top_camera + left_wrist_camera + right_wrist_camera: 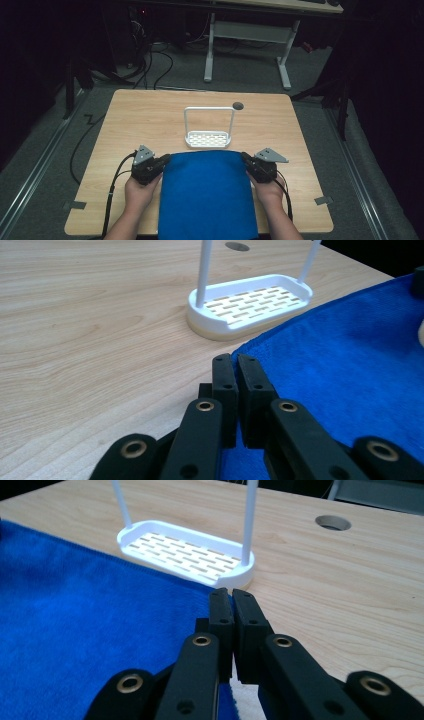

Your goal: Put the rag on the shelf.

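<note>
My left gripper [161, 161] is clamped on the blue cloth's [207, 195] far left corner, jaws pressed together over the fabric; the cloth lies spread along the worktop's [140, 115] near edge at the middle, its near end hanging over that edge; the white slotted rack [208, 138] with its tall hoop handle stands just past the cloth's far edge, mid-worktop; my right gripper [247, 160] is clamped on the cloth's far right corner, jaws likewise together on the fabric.
</note>
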A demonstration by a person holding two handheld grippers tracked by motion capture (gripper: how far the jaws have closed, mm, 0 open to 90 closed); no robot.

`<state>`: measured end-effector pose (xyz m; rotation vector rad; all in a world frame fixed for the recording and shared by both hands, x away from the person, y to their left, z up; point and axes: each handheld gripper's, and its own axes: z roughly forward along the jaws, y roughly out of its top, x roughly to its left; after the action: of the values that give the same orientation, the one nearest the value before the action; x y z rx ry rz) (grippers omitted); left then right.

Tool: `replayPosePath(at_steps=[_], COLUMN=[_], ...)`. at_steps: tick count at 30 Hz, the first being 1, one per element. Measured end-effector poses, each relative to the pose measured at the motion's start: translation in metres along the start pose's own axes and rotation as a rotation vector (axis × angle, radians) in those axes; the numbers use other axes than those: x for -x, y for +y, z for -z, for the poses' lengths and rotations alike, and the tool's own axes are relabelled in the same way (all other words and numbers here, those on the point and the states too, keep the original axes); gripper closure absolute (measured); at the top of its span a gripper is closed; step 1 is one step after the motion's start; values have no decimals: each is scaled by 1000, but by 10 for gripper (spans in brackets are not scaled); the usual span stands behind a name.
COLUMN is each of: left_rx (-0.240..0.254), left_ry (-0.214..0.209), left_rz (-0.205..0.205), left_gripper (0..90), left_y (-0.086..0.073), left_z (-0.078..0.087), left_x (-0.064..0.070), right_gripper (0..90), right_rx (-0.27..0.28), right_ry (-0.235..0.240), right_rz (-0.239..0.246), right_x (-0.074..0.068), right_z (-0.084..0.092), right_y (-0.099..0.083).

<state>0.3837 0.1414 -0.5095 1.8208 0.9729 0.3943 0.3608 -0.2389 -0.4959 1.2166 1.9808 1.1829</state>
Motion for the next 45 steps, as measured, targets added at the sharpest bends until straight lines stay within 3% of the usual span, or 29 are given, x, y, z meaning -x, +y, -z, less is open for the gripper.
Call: replayPosePath(at_steps=[13, 20, 31, 45], left_rx=[93, 123, 175, 228], left_ry=[8, 2, -5, -7], left_rz=[-2, -16, -50, -64], left_gripper=[876, 879, 880, 883], left_y=[7, 13, 24, 38], left_z=[23, 30, 43, 56], left_x=[6, 9, 17, 23], right_gripper=[887, 887, 887, 888], right_rx=[70, 112, 176, 247], right_ry=[-28, -26, -25, -21], right_rz=[13, 4, 30, 42], right_x=[-2, -4, -11, -17], right_z=[15, 25, 38, 54], right_y=[5, 10, 22, 36])
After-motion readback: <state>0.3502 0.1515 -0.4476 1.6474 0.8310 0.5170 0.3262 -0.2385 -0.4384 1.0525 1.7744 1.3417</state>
